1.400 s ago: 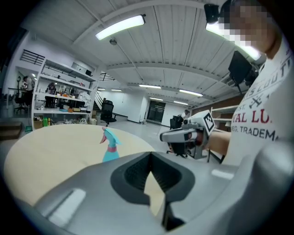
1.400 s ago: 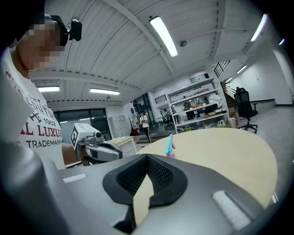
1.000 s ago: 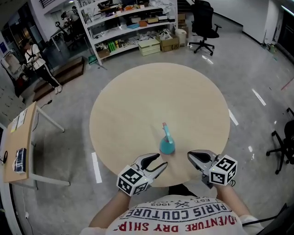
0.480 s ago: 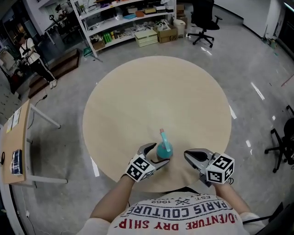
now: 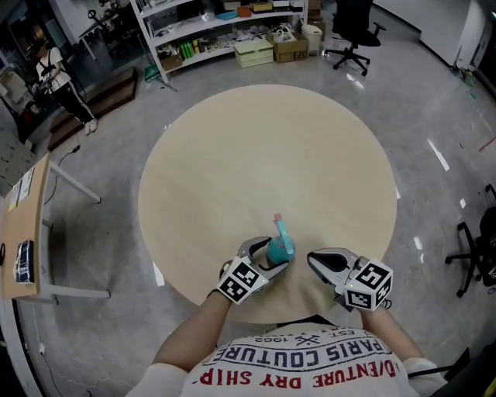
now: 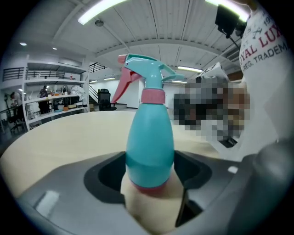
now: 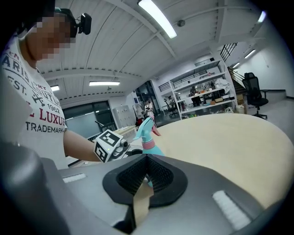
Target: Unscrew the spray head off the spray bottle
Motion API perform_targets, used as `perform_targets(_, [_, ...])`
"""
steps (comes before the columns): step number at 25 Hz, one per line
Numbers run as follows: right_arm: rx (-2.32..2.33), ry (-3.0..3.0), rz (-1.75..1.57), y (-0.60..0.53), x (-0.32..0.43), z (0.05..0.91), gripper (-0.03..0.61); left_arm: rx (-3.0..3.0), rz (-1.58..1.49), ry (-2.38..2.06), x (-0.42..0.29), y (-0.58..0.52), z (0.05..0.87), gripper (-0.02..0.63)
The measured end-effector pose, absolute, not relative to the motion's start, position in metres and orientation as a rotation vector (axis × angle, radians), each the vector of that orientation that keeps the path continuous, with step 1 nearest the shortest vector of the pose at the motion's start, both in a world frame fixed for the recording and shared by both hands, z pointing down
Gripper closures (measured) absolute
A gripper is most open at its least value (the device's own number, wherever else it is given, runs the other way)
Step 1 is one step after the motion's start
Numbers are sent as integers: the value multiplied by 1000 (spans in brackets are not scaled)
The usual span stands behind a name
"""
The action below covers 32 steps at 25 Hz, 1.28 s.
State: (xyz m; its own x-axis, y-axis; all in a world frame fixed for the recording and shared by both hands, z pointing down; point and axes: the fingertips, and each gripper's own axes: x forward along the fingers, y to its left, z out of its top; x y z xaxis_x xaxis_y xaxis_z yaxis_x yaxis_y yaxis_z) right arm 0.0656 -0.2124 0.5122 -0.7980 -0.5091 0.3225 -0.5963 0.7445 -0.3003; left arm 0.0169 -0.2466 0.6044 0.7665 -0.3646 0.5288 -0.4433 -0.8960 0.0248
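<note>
A teal spray bottle (image 5: 281, 249) with a pink collar stands upright on the round beige table (image 5: 263, 147), near its front edge. Its teal spray head (image 6: 146, 69) with a pink trigger is still on the neck. My left gripper (image 5: 269, 256) reaches around the bottle's lower body (image 6: 149, 137). Its jaws stand wide on either side of the body and are closing, and I see no firm press of the pads. My right gripper (image 5: 313, 260) is shut and empty, just right of the bottle and apart from it. In the right gripper view the bottle (image 7: 148, 136) shows beyond the shut jaws.
Storage shelves (image 5: 225, 31) with boxes stand beyond the table, and an office chair (image 5: 353, 23) is at the back right. A small desk (image 5: 31, 233) is at the left. A person (image 5: 58, 74) stands far off at the left. Grey floor surrounds the table.
My left gripper has moved forward to the bottle, opened its jaws wide and now brackets the bottle's body. The right gripper has stayed shut and barely shifted.
</note>
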Motion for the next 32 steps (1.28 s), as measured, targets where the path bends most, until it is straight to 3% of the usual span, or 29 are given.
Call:
perform_targets(4, [887,-2716,447,-220,55,512,575,2799,808,-658,14,-248,602,290])
perform_targets(6, [885,-2704,366,-225,45,512,405,2787,815,-672,14,-247,602,291])
perform_targets(8, [888,-2698,289,-231,33,510,383,2775,818,-687,14,-246,601,291])
perform_targets(15, [976,-2644,186,-259,8,509,385,2738,819,-764,17,-249,602,291])
perform_targets(22, [956,-2646,225,-259,6,511,439,2728,793,-798,18,-249,601,290])
perform_targets(32, [379,-2771,96,-249,-2,509,446,2908,952,-365,5,-243,602,311])
